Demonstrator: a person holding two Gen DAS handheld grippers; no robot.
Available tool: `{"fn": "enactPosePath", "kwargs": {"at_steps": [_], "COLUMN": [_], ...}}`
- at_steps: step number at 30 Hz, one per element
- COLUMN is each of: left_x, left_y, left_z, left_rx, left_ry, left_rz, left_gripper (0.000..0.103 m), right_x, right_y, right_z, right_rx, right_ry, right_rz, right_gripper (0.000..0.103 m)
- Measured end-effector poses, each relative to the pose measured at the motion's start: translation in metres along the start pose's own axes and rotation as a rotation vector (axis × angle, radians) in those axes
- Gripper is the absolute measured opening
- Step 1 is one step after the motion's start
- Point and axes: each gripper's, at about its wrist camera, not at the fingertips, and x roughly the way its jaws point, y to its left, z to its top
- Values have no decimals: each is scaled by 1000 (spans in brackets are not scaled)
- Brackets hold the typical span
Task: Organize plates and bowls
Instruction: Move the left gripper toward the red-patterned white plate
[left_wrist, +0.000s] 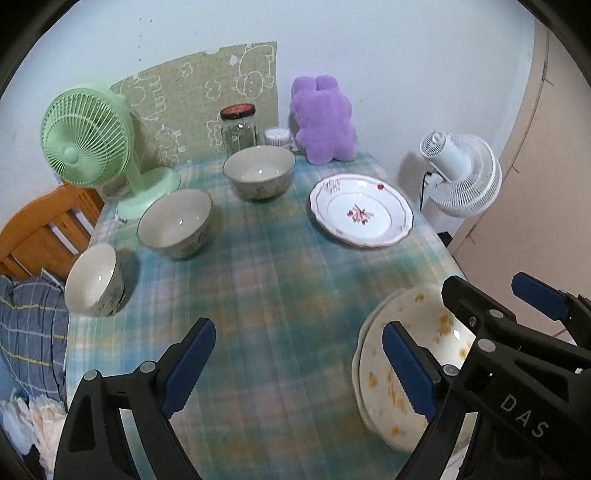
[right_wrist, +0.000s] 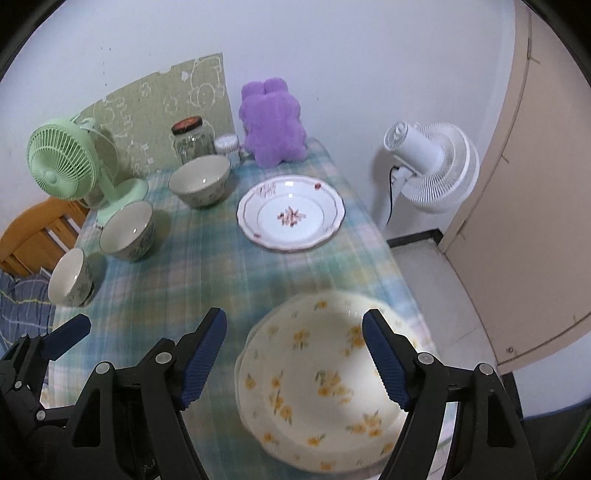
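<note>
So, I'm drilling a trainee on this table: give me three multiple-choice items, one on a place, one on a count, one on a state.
1. Where is the pink-flower plate?
A. right of the far bowl
B. on the yellow-flower plates
C. under the green fan

2. How many bowls stand on the tablecloth?
A. one
B. three
C. five

3. How is the right gripper?
A. clamped on a bowl
B. shut on nothing
C. open above the yellow-flower plates

Answers:
1 A, it lies alone on the cloth to that bowl's right.
2 B, three run in a row down the left side.
3 C, its fingers stand wide apart with nothing pinched.
</note>
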Motion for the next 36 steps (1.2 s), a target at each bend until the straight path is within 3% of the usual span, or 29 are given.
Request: {"fn": "enactPosePath", "kwargs": {"at_steps": [18, 36], "left_x": [95, 215], "left_y": [-20, -38], "left_z": [84, 124], "left_rx": [-104, -133], "left_ry": [17, 96], "left_rz": [107, 156], "left_gripper": [88, 80], "right_x": [103, 227], "right_y": [-24, -48], "right_z": [98, 144], "right_rx": [-95, -96], "right_ry": [-10, 61], "right_rz": [42, 59], "right_gripper": [79, 79]}}
